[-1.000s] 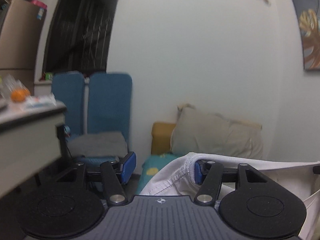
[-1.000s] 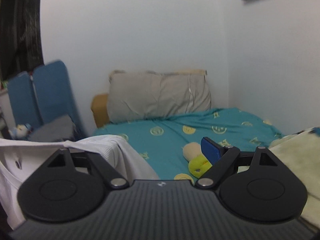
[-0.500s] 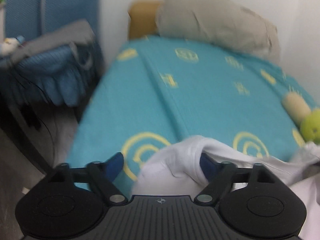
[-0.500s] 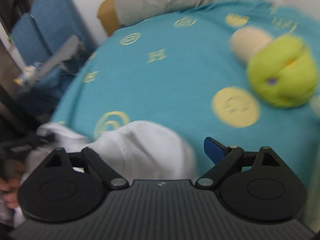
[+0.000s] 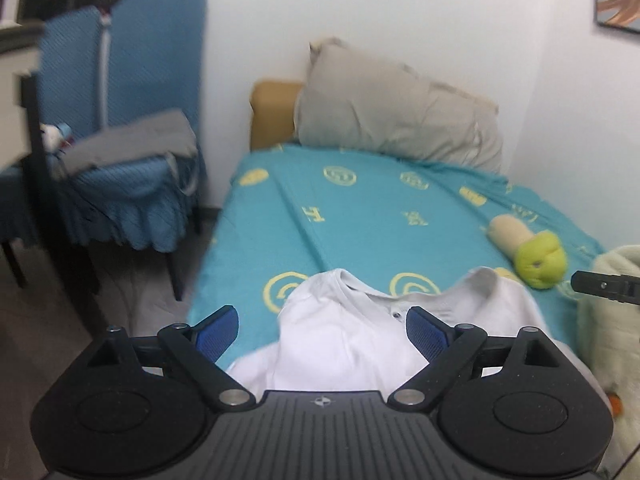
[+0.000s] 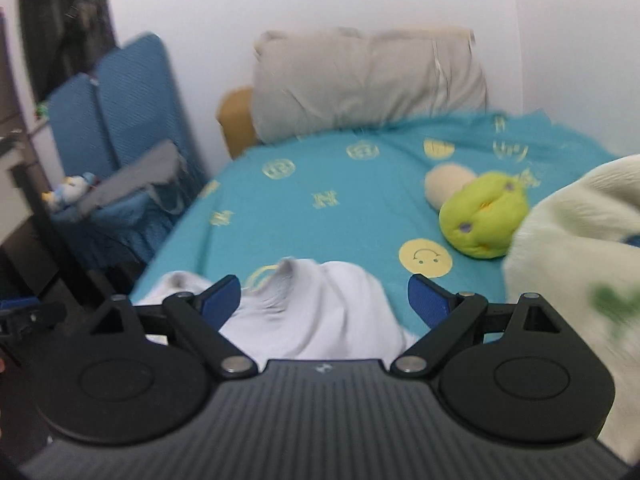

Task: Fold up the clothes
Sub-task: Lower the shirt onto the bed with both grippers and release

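Observation:
A white shirt [image 5: 352,332] lies crumpled at the near end of the teal bed [image 5: 360,216], with its buttoned collar pointing toward the pillow. My left gripper [image 5: 322,332] hovers over the shirt's left shoulder. Its jaws are opening, and the cloth lies between the blue pads [image 5: 218,330] without being pinched. In the right wrist view the shirt [image 6: 320,316] bunches under my right gripper [image 6: 326,300], which stands open with its pads clear of the fabric. Each gripper shows as a black part at the edge of the other's view.
A grey pillow [image 5: 396,116] leans on the wall at the head of the bed. A green and beige plush toy [image 6: 480,216] and a cream fleece blanket [image 6: 580,260] lie on the right. Left of the bed stands a blue chair [image 5: 128,128] with grey cloth on it.
Both grippers have come down from chest height to just above the bed. The shirt, held up before, now rests on the sheet. The left jaws have widened and let go of the collar.

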A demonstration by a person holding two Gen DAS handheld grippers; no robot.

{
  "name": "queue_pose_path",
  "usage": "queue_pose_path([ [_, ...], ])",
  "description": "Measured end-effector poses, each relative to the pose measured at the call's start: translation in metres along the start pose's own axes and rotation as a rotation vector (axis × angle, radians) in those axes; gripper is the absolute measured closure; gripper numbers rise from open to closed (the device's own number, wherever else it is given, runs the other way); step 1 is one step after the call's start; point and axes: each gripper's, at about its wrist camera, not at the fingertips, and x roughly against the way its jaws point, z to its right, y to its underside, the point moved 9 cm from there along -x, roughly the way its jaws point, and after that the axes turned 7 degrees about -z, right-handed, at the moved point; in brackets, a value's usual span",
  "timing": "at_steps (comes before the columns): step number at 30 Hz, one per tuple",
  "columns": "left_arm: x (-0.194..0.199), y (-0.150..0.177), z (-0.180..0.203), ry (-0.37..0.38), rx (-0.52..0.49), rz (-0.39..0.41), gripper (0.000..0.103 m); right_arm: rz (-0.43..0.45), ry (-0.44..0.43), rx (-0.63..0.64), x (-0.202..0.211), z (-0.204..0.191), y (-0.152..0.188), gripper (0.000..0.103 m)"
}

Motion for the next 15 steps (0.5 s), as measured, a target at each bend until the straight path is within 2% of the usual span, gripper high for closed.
queue_pose_path([
  [4,0.099,0.035,-0.002,-0.001,0.035,0.059,0.01,0.059,-0.009,0.015,0.088,-0.02,0.028,0.011],
  [8,0.176,0.068,-0.001,0.001,0.043,0.095,0.01,0.083,-0.029,0.007,0.164,-0.039,0.058,0.011],
  [12,0.232,0.088,0.007,-0.002,0.001,0.113,0.008,0.1,-0.017,0.005,0.218,-0.048,0.084,0.011],
  [15,0.251,0.104,0.005,0.03,0.011,0.124,0.007,0.121,-0.019,0.002,0.243,-0.05,0.101,0.011],
])
